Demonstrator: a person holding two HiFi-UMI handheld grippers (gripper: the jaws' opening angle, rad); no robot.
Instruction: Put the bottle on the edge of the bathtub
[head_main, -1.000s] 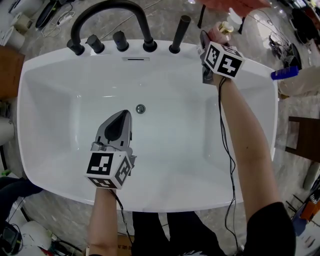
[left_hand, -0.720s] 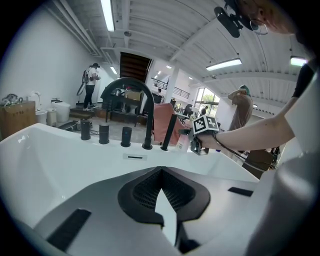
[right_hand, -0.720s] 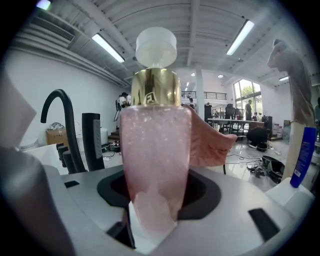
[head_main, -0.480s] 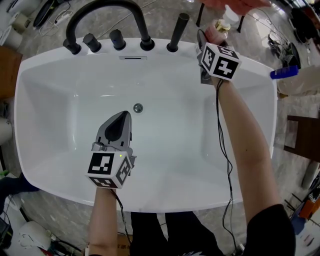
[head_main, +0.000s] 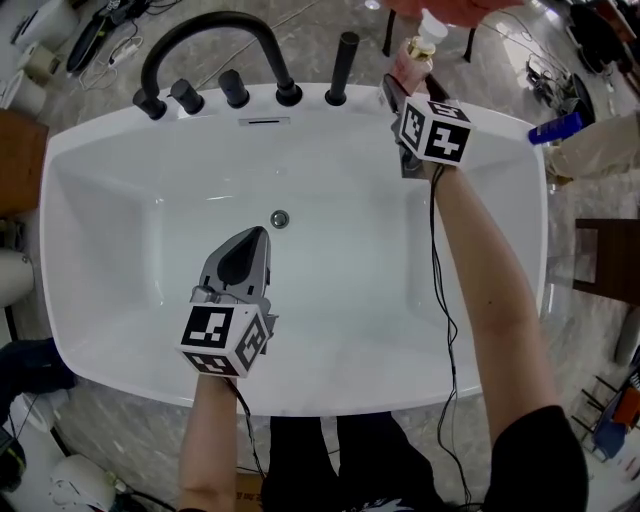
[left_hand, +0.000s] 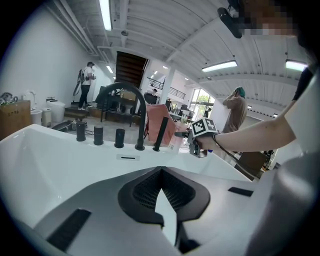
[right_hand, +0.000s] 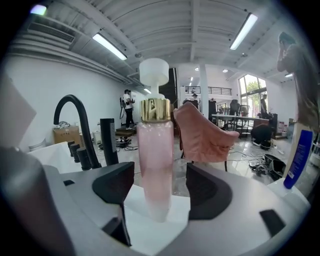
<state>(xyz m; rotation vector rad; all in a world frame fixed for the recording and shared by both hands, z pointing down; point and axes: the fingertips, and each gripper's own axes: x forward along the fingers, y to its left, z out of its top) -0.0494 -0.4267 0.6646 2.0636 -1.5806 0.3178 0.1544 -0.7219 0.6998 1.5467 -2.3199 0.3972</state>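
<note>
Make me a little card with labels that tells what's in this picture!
place: white bathtub with a black faucet on its far edge
bottle: pink bottle, gold collar, white top, upright on the tub's edge
right gripper: jaws opening, bottle between them, pads not touching it
left gripper: shut, empty, over the inside of the tub

readable text: none | left marker cube (head_main: 222, 340): black-and-white square patterns, no letters or digits | right marker cube (head_main: 435, 132): same kind of patterns | pink bottle (right_hand: 155, 150): mark on gold collar too blurred to read | blue bottle (right_hand: 298, 159): print too small to tell
</note>
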